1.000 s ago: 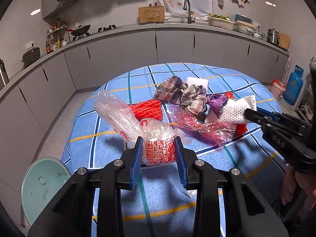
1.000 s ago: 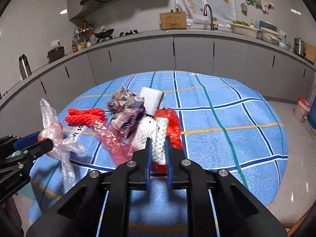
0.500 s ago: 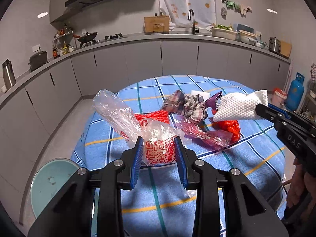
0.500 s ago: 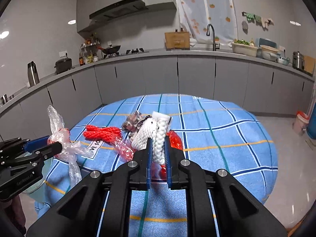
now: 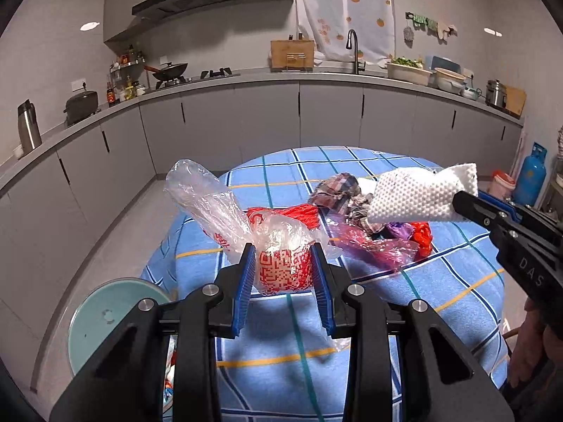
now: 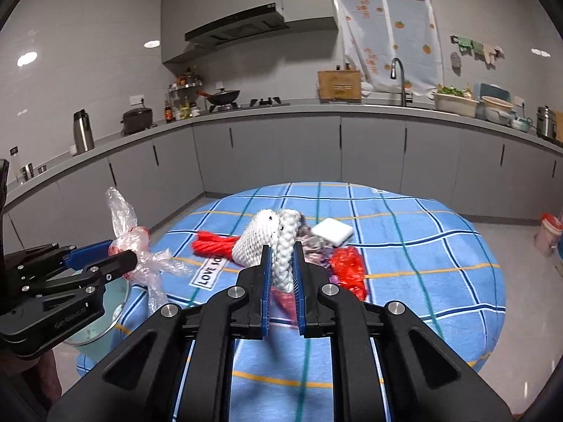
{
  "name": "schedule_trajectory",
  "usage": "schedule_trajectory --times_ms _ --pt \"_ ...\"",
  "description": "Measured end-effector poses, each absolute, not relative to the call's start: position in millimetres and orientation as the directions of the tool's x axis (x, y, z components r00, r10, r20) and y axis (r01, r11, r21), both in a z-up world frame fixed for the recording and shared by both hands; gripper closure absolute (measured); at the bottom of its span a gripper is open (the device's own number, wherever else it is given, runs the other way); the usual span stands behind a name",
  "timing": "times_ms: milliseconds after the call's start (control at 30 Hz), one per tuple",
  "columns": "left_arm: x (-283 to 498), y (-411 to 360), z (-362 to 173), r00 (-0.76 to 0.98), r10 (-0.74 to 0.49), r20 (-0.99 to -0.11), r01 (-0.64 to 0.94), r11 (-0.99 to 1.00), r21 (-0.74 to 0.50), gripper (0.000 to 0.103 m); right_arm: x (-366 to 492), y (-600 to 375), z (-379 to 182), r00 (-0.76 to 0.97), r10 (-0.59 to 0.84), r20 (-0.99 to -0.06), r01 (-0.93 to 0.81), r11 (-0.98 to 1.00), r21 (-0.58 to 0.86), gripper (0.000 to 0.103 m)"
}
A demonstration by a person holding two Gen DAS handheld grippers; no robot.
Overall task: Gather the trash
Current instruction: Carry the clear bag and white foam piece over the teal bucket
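two tongs (image 5: 283, 267), one table (image 5: 440, 270), one bin (image 5: 105, 320)

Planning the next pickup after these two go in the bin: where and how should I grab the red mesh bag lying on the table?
Grip the red mesh bag at its bunched upper end, coming from above: it lies crumpled and flat on the tablecloth, and its right side looks free of the other trash.

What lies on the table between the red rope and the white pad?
In the right wrist view, crumpled checked cloth lies between the red rope and the white pad, partly hidden behind the held white foam net.
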State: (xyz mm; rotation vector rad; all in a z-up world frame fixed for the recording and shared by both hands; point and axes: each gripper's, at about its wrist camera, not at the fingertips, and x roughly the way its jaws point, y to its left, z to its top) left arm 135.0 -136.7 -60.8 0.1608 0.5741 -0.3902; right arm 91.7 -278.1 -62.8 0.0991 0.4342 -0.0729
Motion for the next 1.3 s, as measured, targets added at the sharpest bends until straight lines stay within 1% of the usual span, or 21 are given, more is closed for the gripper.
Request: schedule_trajectory --times_ms 600,933,1300 --pt "128.8 -98.5 -53.9 0.793 -0.295 -0.533 0.351 0.936 0.004 0.071 98.1 -239.9 -59.3 0.907 0.005 -0.422 0.016 0.999 0.047 0.091" --pt "128.1 -67.1 -53.9 0.809 -0.245 -0.534 0.292 0.956 0.003 0.071 106.0 -209.8 -59.6 0.907 0.057 -0.418 -0.044 0.998 0.04 0.091" --pt "127.9 -18.7 -50.3 0.832 -0.156 -0.533 0.193 0.981 0.014 0.071 115.3 -165.1 -60.9 0.895 0.149 -0.42 -0.148 0.988 0.035 0.091"
